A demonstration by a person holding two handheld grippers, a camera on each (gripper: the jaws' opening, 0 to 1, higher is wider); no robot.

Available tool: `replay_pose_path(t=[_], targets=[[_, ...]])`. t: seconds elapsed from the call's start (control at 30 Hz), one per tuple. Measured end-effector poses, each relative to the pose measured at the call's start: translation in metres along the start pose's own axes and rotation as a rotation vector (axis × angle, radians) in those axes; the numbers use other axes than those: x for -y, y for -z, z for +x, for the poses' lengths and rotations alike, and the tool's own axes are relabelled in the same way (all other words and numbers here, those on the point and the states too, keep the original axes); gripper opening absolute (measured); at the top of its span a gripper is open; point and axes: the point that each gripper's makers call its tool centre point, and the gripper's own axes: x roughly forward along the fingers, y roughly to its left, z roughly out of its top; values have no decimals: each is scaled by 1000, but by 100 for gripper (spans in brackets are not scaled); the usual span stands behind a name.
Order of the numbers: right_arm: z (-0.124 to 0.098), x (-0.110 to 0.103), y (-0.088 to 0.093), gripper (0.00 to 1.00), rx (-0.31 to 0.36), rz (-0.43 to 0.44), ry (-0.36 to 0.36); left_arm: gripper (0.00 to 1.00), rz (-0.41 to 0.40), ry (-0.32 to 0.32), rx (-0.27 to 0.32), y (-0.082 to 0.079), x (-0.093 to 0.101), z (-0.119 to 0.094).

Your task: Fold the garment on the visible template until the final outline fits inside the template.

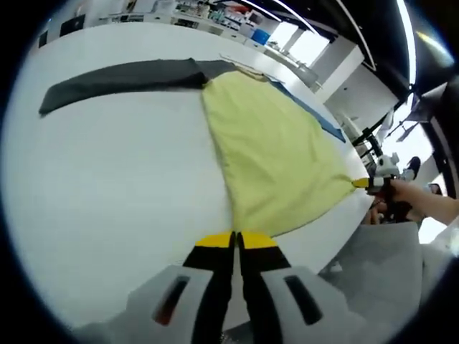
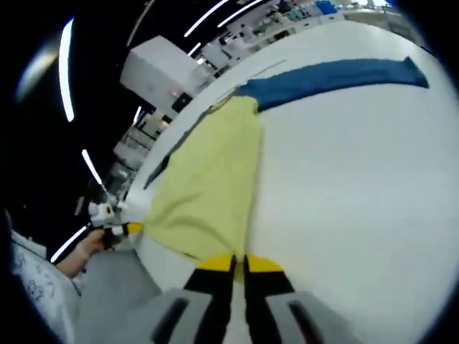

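A garment lies flat on the white table [image 1: 107, 201]: yellow body [image 1: 272, 143], dark grey sleeve [image 1: 122, 79] stretched out to one side, blue sleeve [image 2: 337, 75] to the other. My left gripper [image 1: 235, 240] is shut on one hem corner at the table's near edge. My right gripper [image 2: 239, 263] is shut on the opposite hem corner. In the left gripper view the right gripper [image 1: 366, 184] shows at the far hem corner. In the right gripper view the left gripper [image 2: 129, 229] pinches its corner. The hem runs between them along the table edge.
A person's hand [image 1: 423, 201] holds the right gripper, with grey clothing [image 1: 380, 265] below the table edge. Shelves and benches [image 1: 237, 14] stand beyond the table's far side. Bare white table surface [image 2: 358, 201] spreads beside the garment.
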Motion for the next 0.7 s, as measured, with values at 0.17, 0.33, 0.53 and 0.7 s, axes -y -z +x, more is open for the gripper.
replay_pose_path(t=[0.17, 0.33, 0.53, 0.7], targets=[[-2, 0, 2, 0, -41, -122, -5, 0, 8, 2, 0, 1, 2, 0], [0, 5, 3, 0, -63, -127, 10, 0, 4, 3, 0, 1, 3, -1], [2, 9, 2, 0, -62, -131, 17, 0, -9, 9, -7, 2, 6, -1], [2, 10, 2, 0, -59, -111, 18, 0, -14, 11, -10, 3, 6, -1]])
